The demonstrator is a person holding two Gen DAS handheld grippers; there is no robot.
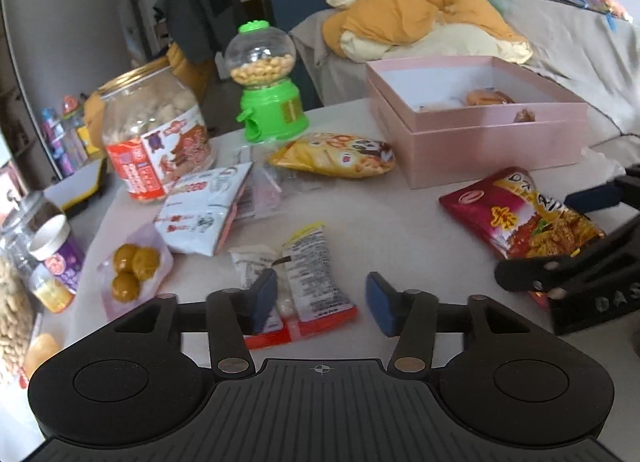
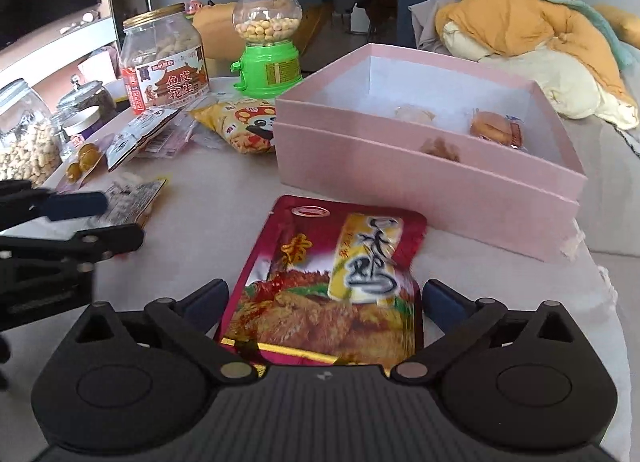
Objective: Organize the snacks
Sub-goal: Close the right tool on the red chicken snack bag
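Observation:
My right gripper (image 2: 322,302) is open wide, its fingers on either side of a red snack pouch (image 2: 332,290) lying on the table; the same pouch shows in the left wrist view (image 1: 520,213). My left gripper (image 1: 322,302) is open and empty, just above a white and red snack packet (image 1: 308,278). An open pink box (image 2: 420,181) stands behind the pouch and holds a wrapped bun (image 2: 496,127) and other small snacks. A yellow snack bag (image 1: 336,155) lies beside the box (image 1: 492,141).
A peanut jar (image 1: 154,133), a green candy dispenser (image 1: 266,81), a white packet (image 1: 204,213), a pouch of yellow balls (image 1: 130,266) and a purple cup (image 1: 58,250) crowd the table's left. A bed with orange bedding (image 1: 420,9) lies behind.

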